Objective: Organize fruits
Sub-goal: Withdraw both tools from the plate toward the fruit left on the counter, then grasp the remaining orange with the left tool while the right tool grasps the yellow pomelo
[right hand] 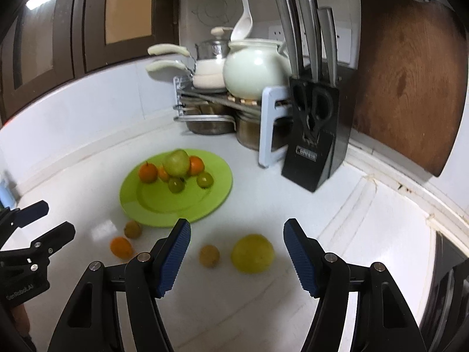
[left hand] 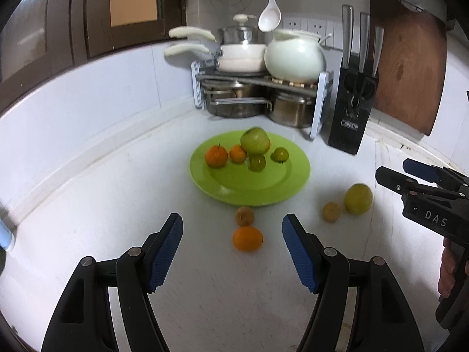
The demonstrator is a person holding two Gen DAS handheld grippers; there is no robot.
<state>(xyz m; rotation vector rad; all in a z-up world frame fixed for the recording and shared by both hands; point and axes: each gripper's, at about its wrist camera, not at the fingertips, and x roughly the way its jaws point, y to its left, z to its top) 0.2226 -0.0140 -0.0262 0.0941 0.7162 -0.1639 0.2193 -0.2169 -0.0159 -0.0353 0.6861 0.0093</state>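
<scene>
Fingers of both the left gripper (left hand: pixel 232 252) and right gripper (right hand: pixel 236 253) spread wide, empty — an orange (left hand: pixel 247 238) lies between the left pair. At twelve o'clock sits the green plate (left hand: pixel 281 189); a yellow-green fruit (right hand: pixel 252 253) lies loose between the right pair.

Plate (left hand: pixel 296 173) holds fruit pile (left hand: pixel 254 143); four loose fruits (left hand: pixel 247 238) on counter (left hand: pixel 88 205) before it.
</scene>
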